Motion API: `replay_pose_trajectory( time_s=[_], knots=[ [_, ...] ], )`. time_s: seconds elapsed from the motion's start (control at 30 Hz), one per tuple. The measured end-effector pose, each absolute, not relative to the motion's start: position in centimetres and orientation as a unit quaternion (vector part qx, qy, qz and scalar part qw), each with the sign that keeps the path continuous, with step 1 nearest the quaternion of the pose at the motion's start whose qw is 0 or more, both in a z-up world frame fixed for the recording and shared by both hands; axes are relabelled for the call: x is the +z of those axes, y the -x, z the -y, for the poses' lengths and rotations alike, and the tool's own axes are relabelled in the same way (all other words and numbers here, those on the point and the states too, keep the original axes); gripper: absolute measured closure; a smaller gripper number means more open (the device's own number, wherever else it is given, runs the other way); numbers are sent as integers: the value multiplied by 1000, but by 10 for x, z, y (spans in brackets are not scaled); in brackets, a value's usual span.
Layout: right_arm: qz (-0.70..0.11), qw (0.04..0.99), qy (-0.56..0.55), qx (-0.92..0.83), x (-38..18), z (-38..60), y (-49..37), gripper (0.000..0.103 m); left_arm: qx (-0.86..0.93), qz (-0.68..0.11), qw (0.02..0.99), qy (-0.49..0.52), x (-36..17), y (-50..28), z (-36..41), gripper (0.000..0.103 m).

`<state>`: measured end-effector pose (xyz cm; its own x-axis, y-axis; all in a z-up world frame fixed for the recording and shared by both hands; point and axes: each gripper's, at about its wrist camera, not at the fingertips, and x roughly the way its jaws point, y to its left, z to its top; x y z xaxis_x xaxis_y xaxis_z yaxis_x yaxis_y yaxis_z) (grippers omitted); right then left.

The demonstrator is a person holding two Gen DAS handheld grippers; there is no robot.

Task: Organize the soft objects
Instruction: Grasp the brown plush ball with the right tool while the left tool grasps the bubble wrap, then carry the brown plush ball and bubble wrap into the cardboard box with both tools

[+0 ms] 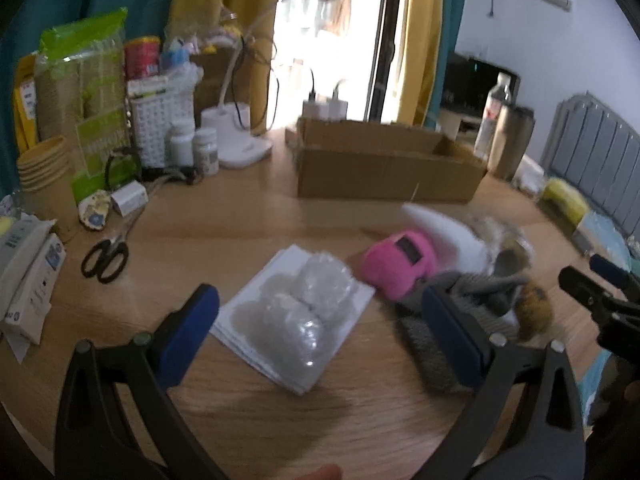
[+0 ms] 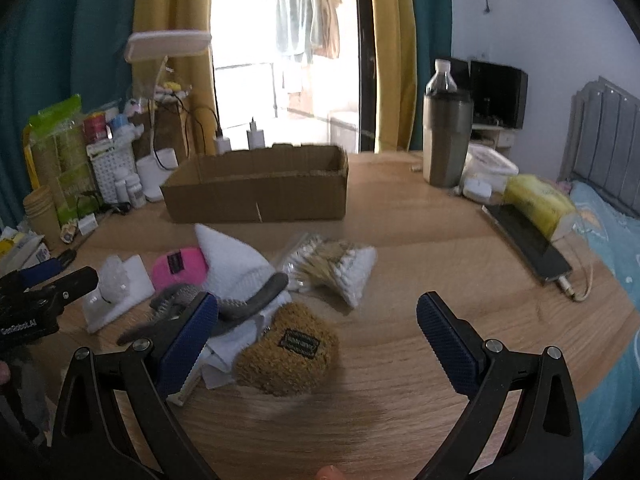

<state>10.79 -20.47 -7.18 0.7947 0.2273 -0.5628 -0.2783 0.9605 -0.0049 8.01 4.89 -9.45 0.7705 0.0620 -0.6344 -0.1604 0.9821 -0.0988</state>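
A heap of soft things lies mid-table: a pink pouch (image 1: 400, 266) (image 2: 181, 267), a white cloth (image 2: 232, 262) (image 1: 442, 236), a grey knit piece (image 1: 460, 304) (image 2: 240, 304), a brown fuzzy pouch (image 2: 286, 352) (image 1: 534, 308), and a clear bag of cotton pads on white sheets (image 1: 298, 312) (image 2: 114, 284). A bag of cotton swabs (image 2: 336, 266) lies beside them. An open cardboard box (image 1: 384, 164) (image 2: 256, 188) stands behind. My left gripper (image 1: 320, 328) is open above the cotton pads. My right gripper (image 2: 318, 328) is open over the brown pouch.
Scissors (image 1: 106, 258), paper cups (image 1: 44, 172), bottles, a white basket and a lamp base (image 1: 240, 144) crowd the left back. A steel tumbler (image 2: 446, 136), yellow tissue pack (image 2: 538, 200) and a phone (image 2: 528, 240) sit on the right; a bed lies beyond the table edge.
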Motion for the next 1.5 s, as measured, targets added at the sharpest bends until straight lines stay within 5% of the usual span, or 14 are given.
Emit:
replay_pose_trajectory(
  time_s=[0.27, 0.5, 0.77, 1.5],
  knots=[
    [-356, 924, 35, 137, -100, 207, -127, 14, 58, -358, 931, 48, -103, -97, -52, 2],
    [-383, 909, 17, 163, -109, 205, -135, 32, 41, -387, 920, 42, -114, -109, -52, 36],
    [-391, 901, 11, 187, -110, 203, -137, 57, 35, -391, 918, 53, -117, -110, -54, 49],
    [-322, 928, 9, 190, -68, 218, -145, 58, 3, -342, 937, 69, -75, -113, -38, 56]
  ],
)
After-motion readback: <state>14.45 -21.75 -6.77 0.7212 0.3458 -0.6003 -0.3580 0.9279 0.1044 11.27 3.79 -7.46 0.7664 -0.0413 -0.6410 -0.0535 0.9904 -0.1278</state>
